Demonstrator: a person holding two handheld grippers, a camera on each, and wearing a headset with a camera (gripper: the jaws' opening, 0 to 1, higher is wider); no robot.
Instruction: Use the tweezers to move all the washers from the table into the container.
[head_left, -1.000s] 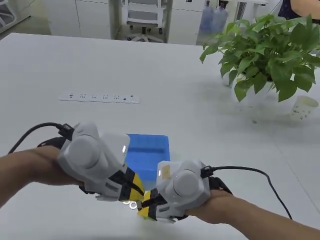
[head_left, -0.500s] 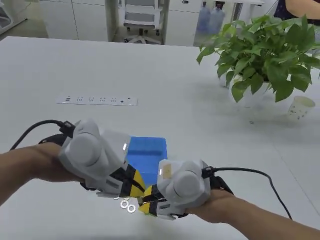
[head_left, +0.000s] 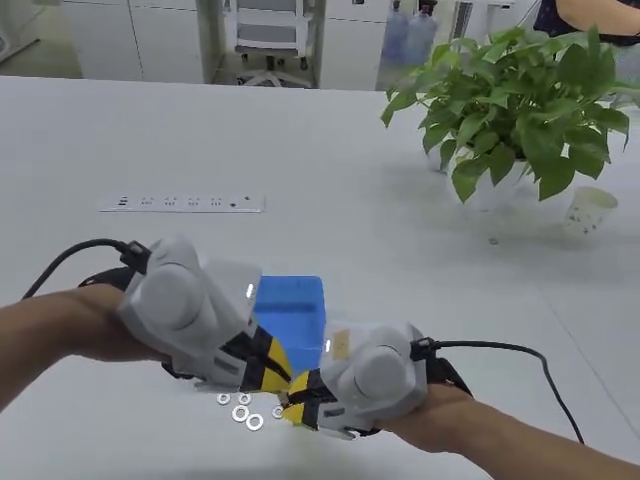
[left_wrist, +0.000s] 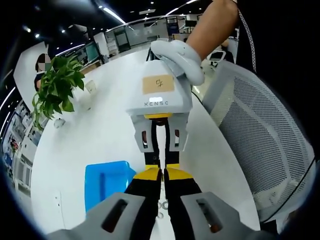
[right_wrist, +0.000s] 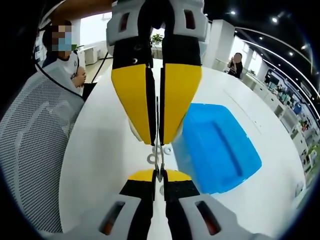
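Several small metal washers (head_left: 241, 411) (right_wrist: 152, 159) lie on the white table (head_left: 400, 250), in front of the blue container (head_left: 290, 300) (left_wrist: 107, 182) (right_wrist: 220, 155). My left gripper (head_left: 283, 378) (left_wrist: 163, 171) and right gripper (head_left: 290, 400) (right_wrist: 159, 174) meet tip to tip just above the washers. A thin pair of metal tweezers (right_wrist: 159, 145) runs between them. Both pairs of jaws are shut on it, one at each end. In the head view the jaws hide the tweezers.
A potted plant (head_left: 510, 110) and a paper cup (head_left: 587, 210) stand at the far right of the table, and a power strip (head_left: 180, 203) lies at the far left. A mesh office chair (left_wrist: 260, 145) (right_wrist: 35, 145) stands at the table's near edge.
The head camera has tilted, so more of the washers show below the jaws. Both grippers have stayed tip to tip by the container.
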